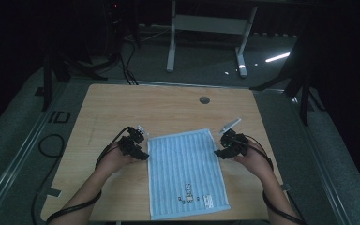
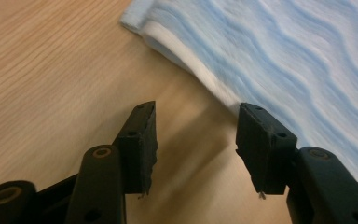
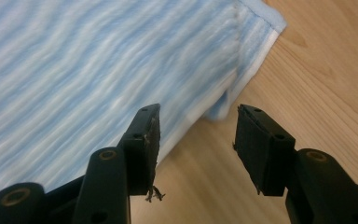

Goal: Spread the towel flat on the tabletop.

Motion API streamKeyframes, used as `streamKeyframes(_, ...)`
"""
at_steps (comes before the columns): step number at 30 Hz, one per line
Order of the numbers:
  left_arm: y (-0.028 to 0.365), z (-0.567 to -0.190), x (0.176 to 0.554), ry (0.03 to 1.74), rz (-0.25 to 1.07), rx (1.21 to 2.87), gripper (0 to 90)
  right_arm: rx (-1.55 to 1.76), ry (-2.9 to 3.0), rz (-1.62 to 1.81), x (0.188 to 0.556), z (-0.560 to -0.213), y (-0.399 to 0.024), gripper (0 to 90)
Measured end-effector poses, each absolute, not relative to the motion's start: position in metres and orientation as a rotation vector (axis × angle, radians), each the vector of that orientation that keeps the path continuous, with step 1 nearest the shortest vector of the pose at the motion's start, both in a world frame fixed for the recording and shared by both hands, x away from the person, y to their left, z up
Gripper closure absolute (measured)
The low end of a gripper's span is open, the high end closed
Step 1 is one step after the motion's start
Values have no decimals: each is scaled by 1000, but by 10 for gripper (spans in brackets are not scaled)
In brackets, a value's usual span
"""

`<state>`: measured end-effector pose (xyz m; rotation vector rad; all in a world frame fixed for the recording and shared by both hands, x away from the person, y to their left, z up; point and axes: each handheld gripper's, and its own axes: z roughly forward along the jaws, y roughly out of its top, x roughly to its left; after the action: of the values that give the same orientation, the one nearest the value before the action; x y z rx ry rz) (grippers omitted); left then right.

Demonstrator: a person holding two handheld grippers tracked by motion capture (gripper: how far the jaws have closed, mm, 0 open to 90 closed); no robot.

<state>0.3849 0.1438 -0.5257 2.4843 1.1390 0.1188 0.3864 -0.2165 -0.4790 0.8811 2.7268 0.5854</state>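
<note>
While one blue towel point(image 1: 186, 173) lies flat on the counter point(image 1: 122, 108), two claws flank it: left claw point(image 1: 143, 152) released, right claw point(image 1: 219, 151) released.

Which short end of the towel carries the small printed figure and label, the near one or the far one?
The near end of the light blue striped towel, by the table's front edge, carries the printed figure and label; the far end is plain stripes.

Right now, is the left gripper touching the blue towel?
Cannot tell. In the left gripper view the left gripper is open over bare table, but one jaw tip meets the blue towel's white hem in the image, with no plain gap or contact.
</note>
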Motion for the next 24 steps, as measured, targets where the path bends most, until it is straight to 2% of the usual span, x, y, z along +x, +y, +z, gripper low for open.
streamKeyframes(6,136,-526,403,1148,105,2441,468,967,2734,566,415,-496,-205,499)
streamKeyframes(7,135,-527,406,1151,96,2431,471,980,2734,572,419,-499,-204,526)
streamKeyframes(8,135,-527,406,1151,96,2431,498,985,2741,567,421,-501,-203,610)
streamKeyframes(9,132,-528,409,1150,95,2410,539,987,2756,562,423,-503,-201,714)
streamKeyframes(10,131,-527,409,1137,91,2401,633,983,2759,556,423,-504,-200,798)
streamKeyframes(11,129,-526,409,1123,98,2393,708,979,2755,556,423,-504,-199,845)
streamKeyframes(12,128,-524,408,1117,115,2395,812,976,2757,562,422,-503,-199,858)
streamKeyframes(13,127,-522,408,1101,114,2392,871,961,2756,563,421,-501,-199,864)
streamKeyframes(19,120,-501,397,1026,132,2374,882,912,2730,590,409,-484,-202,874)
streamKeyframes(24,125,-464,367,942,207,2307,880,867,2689,643,392,-463,-210,873)
